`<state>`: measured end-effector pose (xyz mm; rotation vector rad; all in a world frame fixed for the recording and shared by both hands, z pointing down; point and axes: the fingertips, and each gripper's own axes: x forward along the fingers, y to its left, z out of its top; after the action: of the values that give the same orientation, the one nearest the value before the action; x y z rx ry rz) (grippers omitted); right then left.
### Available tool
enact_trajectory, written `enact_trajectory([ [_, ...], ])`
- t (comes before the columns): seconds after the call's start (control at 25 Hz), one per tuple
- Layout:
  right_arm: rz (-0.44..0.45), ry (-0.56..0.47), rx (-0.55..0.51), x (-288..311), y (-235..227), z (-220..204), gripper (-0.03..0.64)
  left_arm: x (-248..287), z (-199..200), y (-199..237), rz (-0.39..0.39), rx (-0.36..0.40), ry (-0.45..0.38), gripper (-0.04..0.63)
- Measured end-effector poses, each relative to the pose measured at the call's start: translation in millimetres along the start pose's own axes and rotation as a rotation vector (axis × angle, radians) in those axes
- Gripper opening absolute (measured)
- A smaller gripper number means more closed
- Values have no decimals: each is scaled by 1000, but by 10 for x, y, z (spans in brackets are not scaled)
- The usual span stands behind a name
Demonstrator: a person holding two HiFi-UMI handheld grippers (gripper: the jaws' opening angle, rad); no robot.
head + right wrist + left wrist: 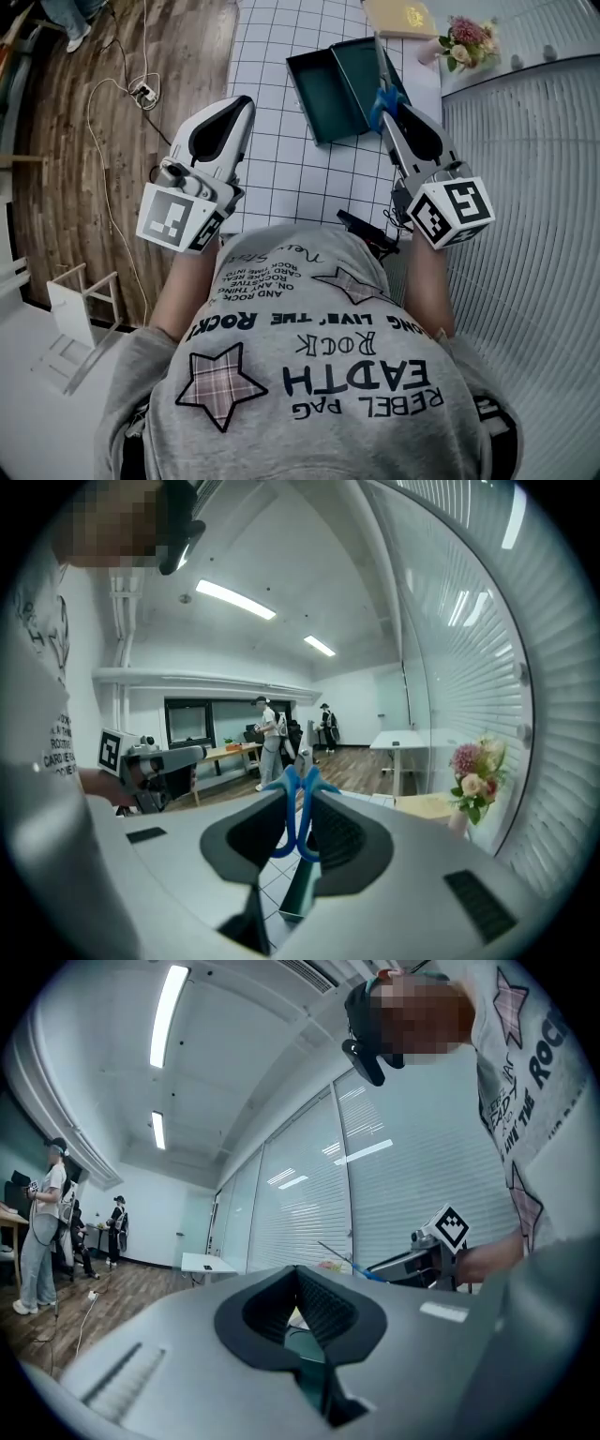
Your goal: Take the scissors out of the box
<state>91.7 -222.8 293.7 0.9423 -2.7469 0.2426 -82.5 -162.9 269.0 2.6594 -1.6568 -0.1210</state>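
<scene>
The open green box (342,82) lies on the gridded white table (281,159). Blue-handled scissors (379,89) hang above the box's right half with their blades pointing away from me. My right gripper (387,111) is shut on the blue handles. In the right gripper view the handle loops (298,808) sit between the dark pads, with the blades sticking out ahead. My left gripper (244,103) hovers to the left of the box, shut with nothing in it. In the left gripper view a bit of the green box (305,1340) shows through the jaws' gap, and the right gripper with the scissors (349,1260) shows at the right.
A vase of flowers (467,42) and a flat yellowish box (398,17) stand at the table's far end. Ribbed white blinds (525,141) run along the right. On the wooden floor to the left lie a cable with a power strip (141,92) and a white stool (75,309).
</scene>
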Motion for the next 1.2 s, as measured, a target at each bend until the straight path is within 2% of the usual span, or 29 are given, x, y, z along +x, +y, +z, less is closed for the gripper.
enact_trajectory([
  [0.28, -23, -81, -7, -239, 26, 229, 95, 13, 79, -36, -10, 15, -12, 3],
  [0.52, -88, -171, 23, -381, -15, 354, 95, -6, 154, -15, -7, 23, -25, 3],
  [0.8, -127, -259, -24, -532, 37, 514, 95, -33, 206, -19, -8, 27, -36, 3],
  [1.2, -142, -305, -49, -649, 86, 622, 95, -82, 215, -27, 1, 31, -40, 3],
])
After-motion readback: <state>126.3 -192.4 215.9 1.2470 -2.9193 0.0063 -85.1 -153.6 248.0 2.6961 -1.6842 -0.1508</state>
